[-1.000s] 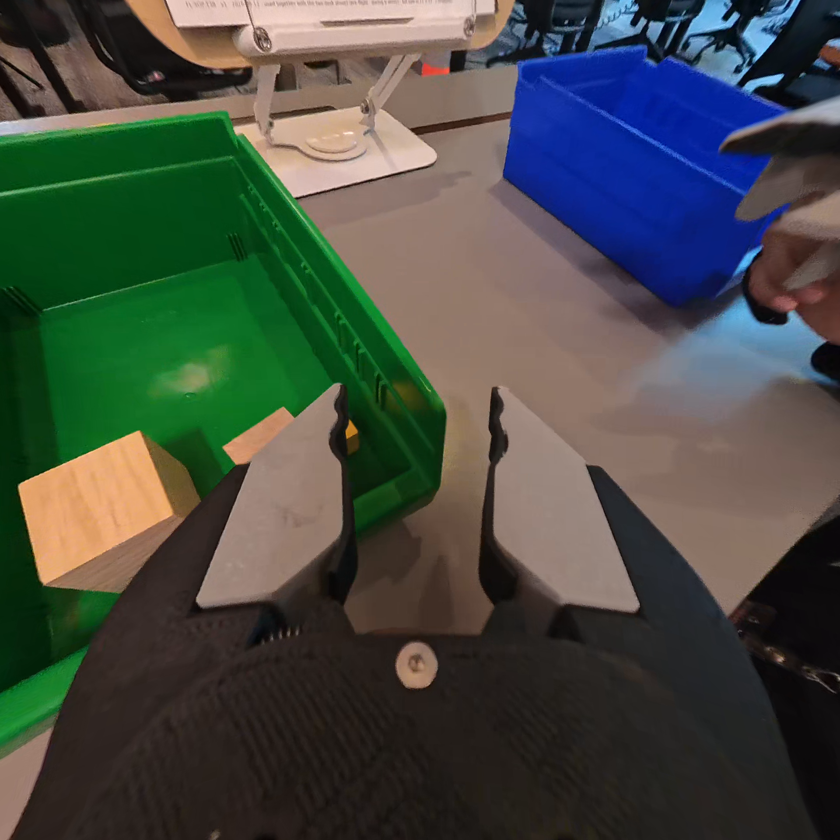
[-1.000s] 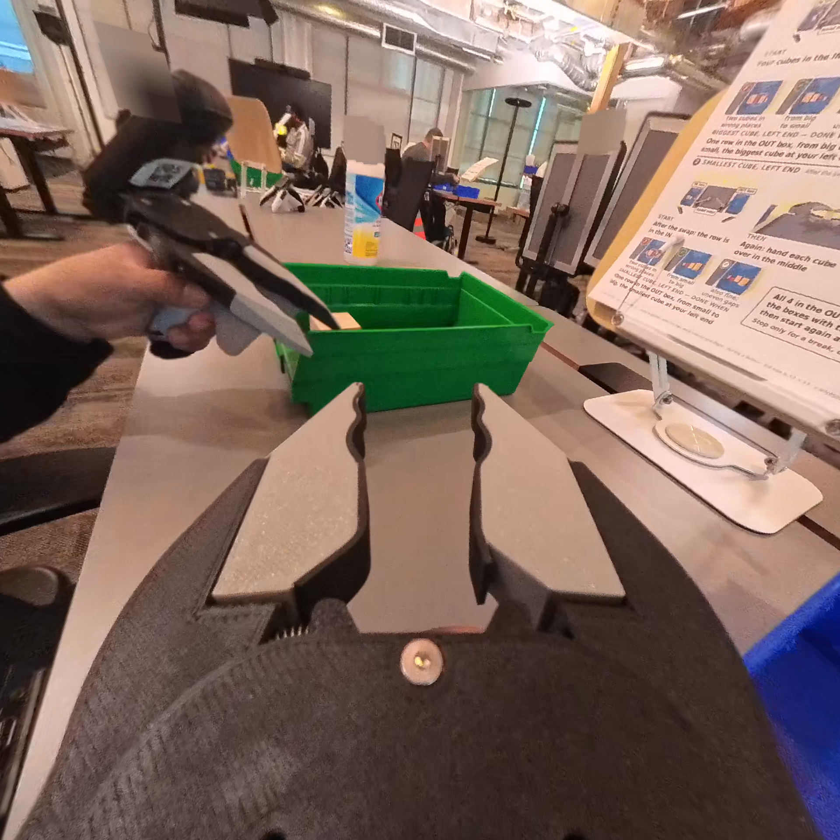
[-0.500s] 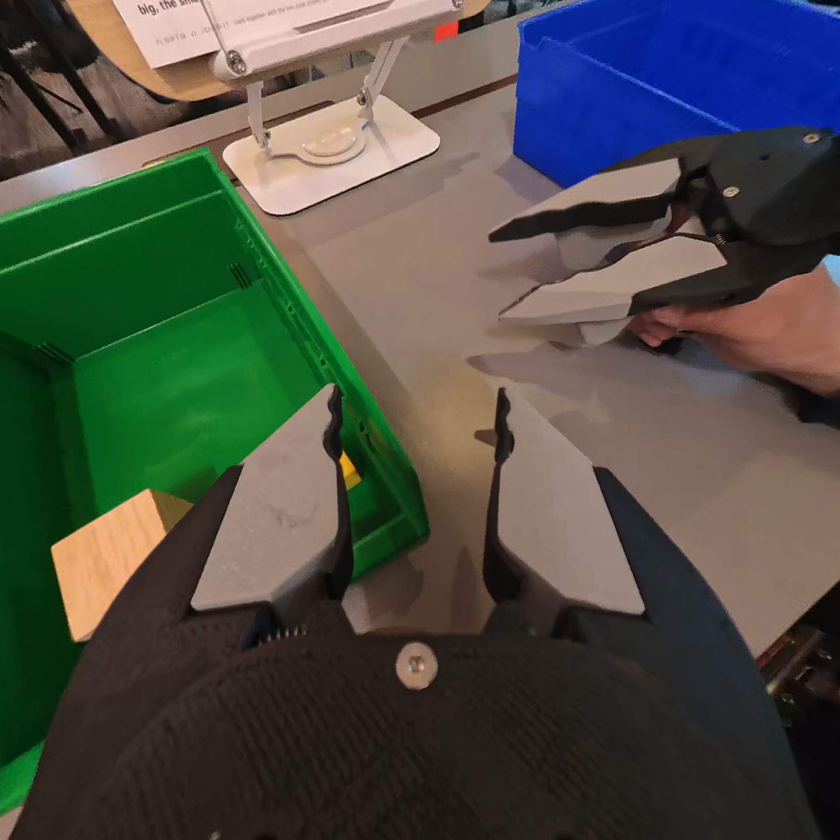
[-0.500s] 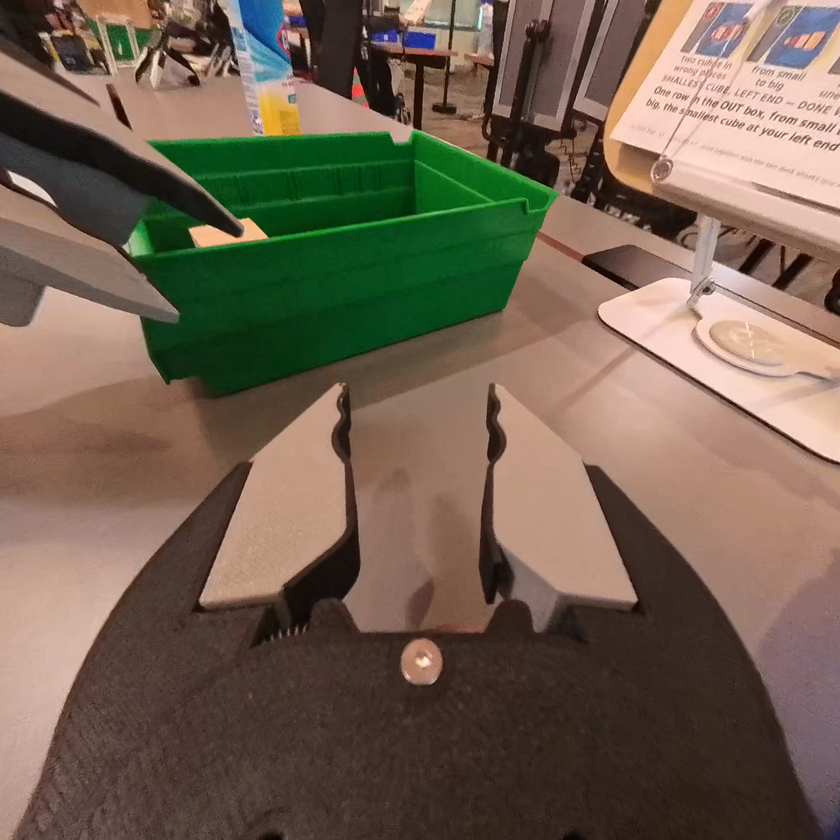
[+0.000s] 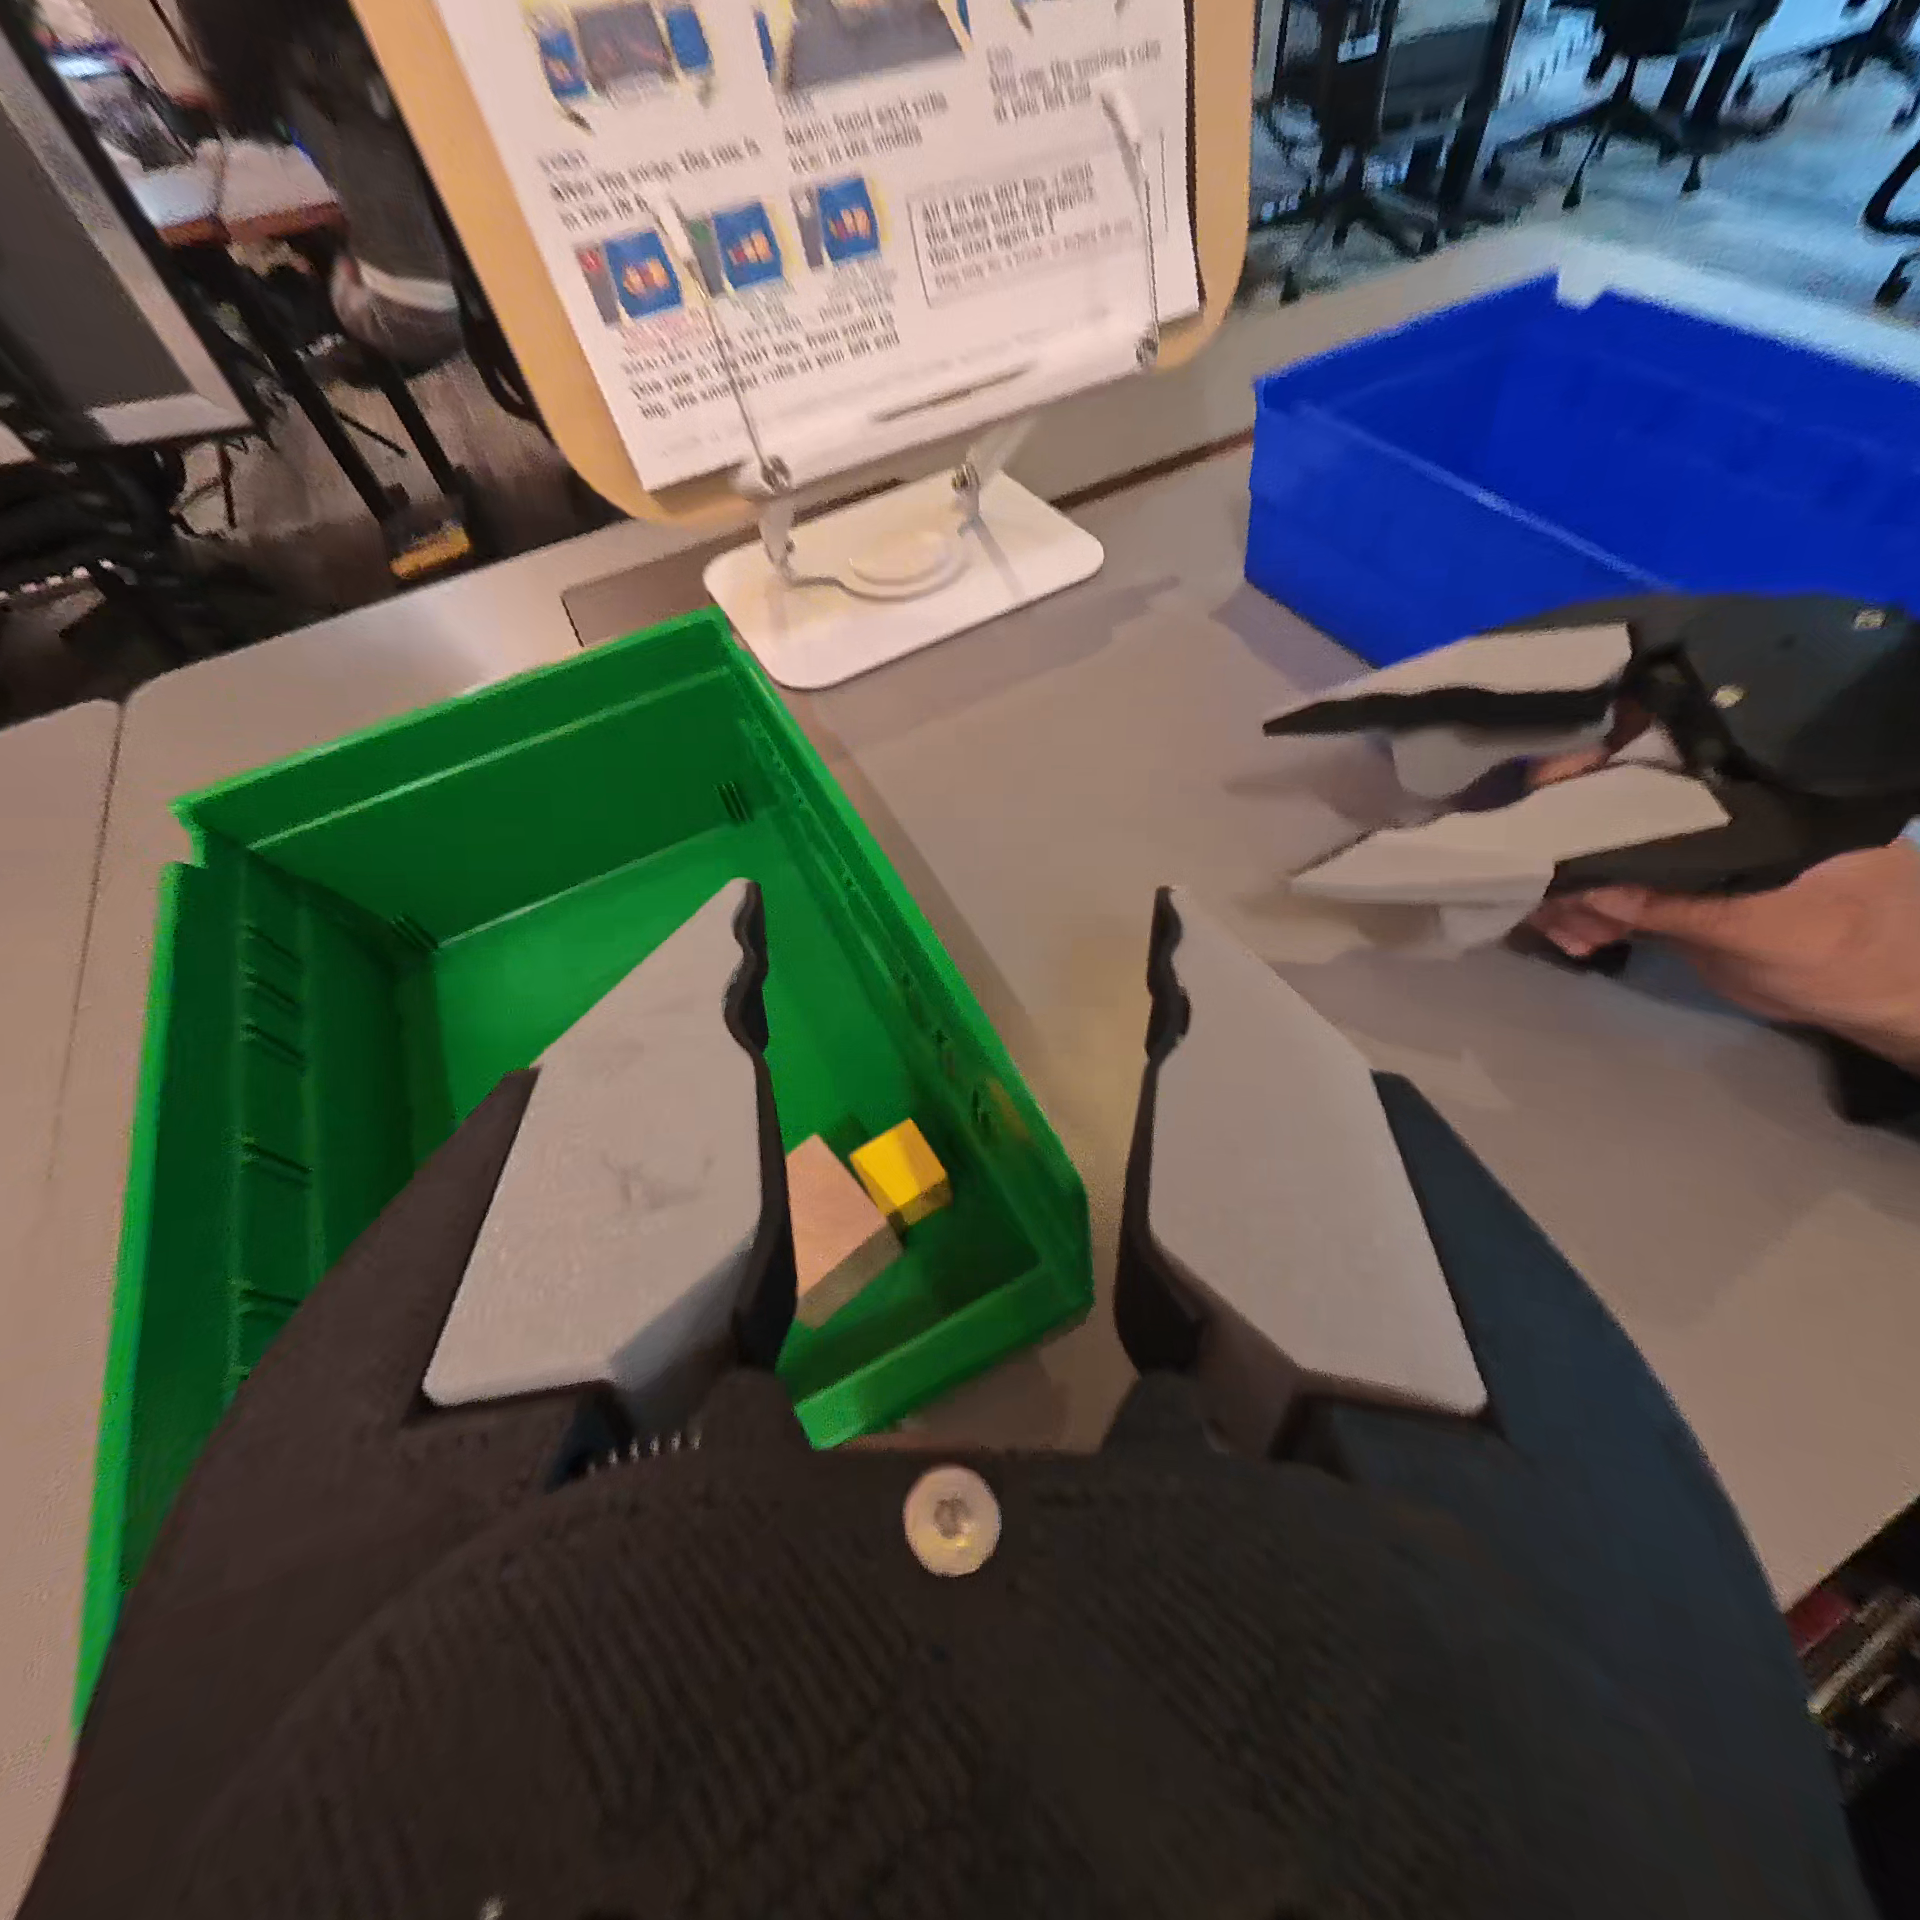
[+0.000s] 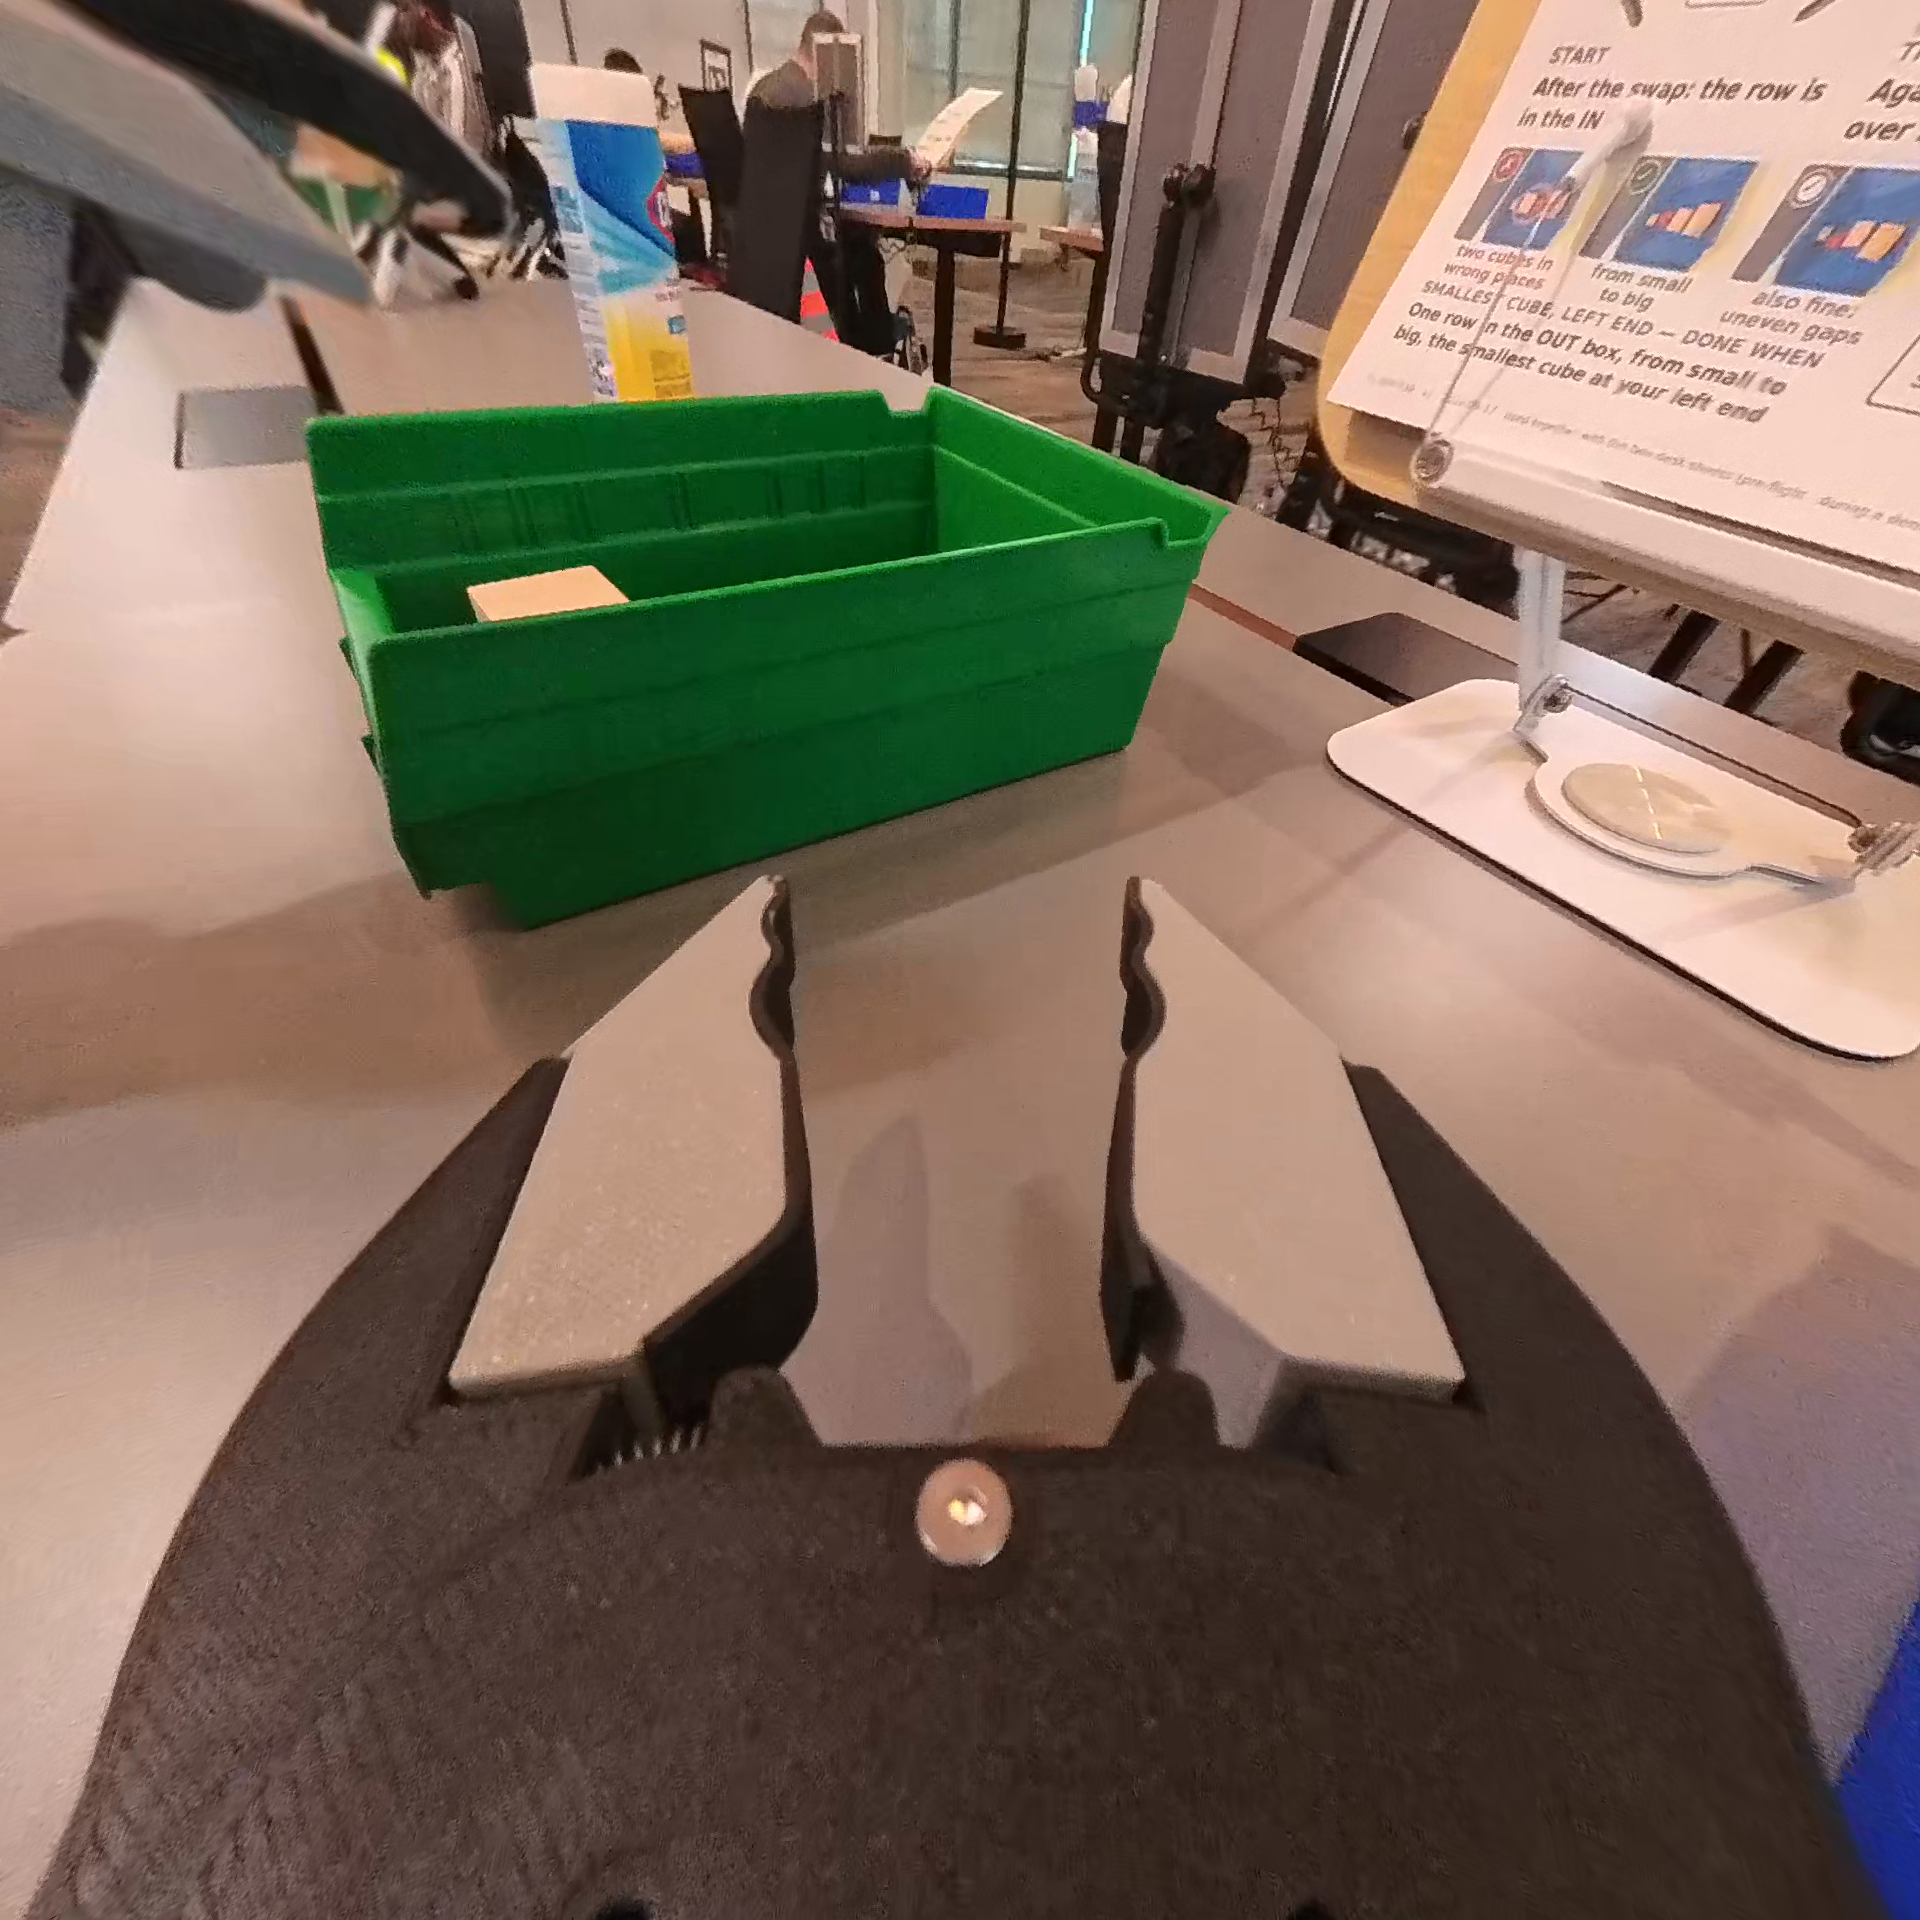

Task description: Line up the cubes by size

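A green bin (image 5: 312,935) sits on the grey table and also shows in the right wrist view (image 6: 769,686). In its near right corner lie a small yellow cube (image 5: 902,1174) and a wooden cube (image 5: 836,1231), partly hidden by my left finger. A larger wooden cube (image 6: 545,594) shows in the bin in the right wrist view. My left gripper (image 5: 951,925) is open and empty, raised above the bin's right wall. My right gripper (image 6: 951,914) is open and empty, low over the table in front of the bin; it also shows in the left wrist view (image 5: 1283,805).
A blue bin (image 5: 1579,478) stands at the back right. A paper sheet on a white stand (image 5: 904,561) stands behind the bins, also in the right wrist view (image 6: 1621,821). A wipes canister (image 6: 613,249) stands beyond the green bin. Chairs and desks fill the background.
My left gripper has risen and pulled back, so more of the green bin and the stand show. My right gripper came down low over the table facing the green bin. Both stayed open.
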The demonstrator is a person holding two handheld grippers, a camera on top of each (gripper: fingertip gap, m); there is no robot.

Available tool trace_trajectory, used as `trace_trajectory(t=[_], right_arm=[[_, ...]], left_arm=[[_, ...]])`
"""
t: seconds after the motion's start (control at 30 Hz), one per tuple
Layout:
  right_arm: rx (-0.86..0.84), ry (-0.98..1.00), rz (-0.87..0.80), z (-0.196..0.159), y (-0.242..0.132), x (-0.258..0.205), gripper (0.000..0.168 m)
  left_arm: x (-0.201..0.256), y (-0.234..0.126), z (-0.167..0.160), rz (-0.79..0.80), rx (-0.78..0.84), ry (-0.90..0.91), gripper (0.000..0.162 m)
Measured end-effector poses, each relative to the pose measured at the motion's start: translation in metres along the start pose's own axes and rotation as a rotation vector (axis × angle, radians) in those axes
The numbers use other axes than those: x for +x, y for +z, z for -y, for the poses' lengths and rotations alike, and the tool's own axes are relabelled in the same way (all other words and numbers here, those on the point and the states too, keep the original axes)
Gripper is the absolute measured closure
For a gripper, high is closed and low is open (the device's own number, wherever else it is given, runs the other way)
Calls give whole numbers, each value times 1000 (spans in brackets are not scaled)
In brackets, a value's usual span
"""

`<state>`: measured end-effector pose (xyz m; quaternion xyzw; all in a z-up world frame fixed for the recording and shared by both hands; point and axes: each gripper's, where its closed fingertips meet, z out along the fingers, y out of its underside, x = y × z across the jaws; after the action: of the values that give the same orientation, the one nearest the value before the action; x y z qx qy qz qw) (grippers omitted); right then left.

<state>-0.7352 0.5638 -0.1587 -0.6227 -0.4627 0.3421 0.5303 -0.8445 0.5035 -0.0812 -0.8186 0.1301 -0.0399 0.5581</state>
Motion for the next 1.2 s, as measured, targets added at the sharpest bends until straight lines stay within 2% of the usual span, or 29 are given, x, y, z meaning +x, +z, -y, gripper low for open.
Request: trace_trajectory(t=[0.27,0.77,0.87,0.97,1.07,1.13,1.2], right_arm=[[-31,-9,-13,-8,3,2,108],[3,-39,-23,3,-4,0,110],[-1,-44,-23,2,-4,-2,111],[-6,-37,-14,1,-3,-4,111],[-20,3,15,-4,-1,-9,111],[-19,52,66,-4,0,-16,111],[-16,92,105,-2,-1,-21,111]], left_arm=[[-30,-15,-5,78,33,-24,96],[-53,-17,-19,144,-2,-33,97],[-73,-25,-28,175,-20,-81,100],[-90,-26,-58,185,-143,-115,100],[-83,-20,-73,69,-208,-141,105],[-60,-18,-68,-110,-209,-117,115],[-32,-21,-77,-334,-291,-46,129]])
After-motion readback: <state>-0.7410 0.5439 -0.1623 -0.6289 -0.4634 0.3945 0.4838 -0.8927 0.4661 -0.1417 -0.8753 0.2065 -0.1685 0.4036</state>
